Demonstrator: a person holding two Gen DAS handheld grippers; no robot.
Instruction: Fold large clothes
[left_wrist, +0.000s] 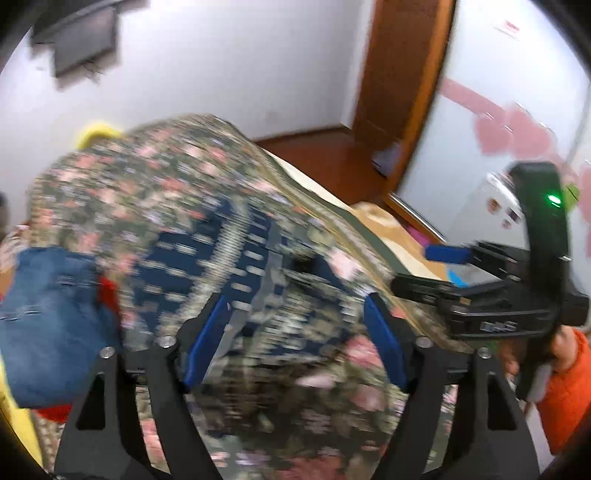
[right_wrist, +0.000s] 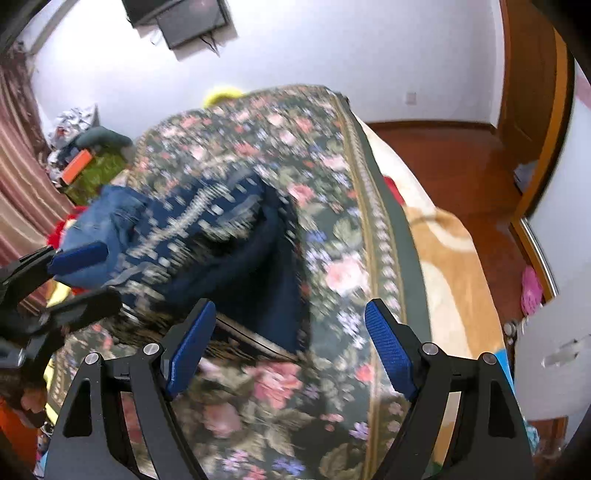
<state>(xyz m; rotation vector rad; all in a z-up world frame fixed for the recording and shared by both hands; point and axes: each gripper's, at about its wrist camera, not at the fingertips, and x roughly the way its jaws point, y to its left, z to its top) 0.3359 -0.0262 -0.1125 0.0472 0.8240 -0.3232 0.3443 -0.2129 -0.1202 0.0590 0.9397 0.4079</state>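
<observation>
A navy garment with a pale knitted pattern (left_wrist: 207, 258) lies bunched on the floral bedspread (left_wrist: 147, 177); both views are motion-blurred. My left gripper (left_wrist: 295, 301) stands open just over the garment's near edge, with the cloth showing between its blue pads but not pinched. The right wrist view shows the same garment (right_wrist: 229, 240) ahead and to the left. My right gripper (right_wrist: 291, 306) is open above the bedspread (right_wrist: 332, 258), holding nothing. Each gripper also appears in the other's view, both open: the right gripper (left_wrist: 424, 269) at the right, the left gripper (right_wrist: 92, 277) at the left.
Blue jeans (left_wrist: 48, 314) and something red (left_wrist: 109, 295) lie left of the garment. A yellow item (right_wrist: 221, 94) sits at the bed's far end. The bed edge drops to a wooden floor (right_wrist: 461, 166) on the right, near a door (right_wrist: 532, 74). An orange sleeve (left_wrist: 569, 387) holds the right gripper.
</observation>
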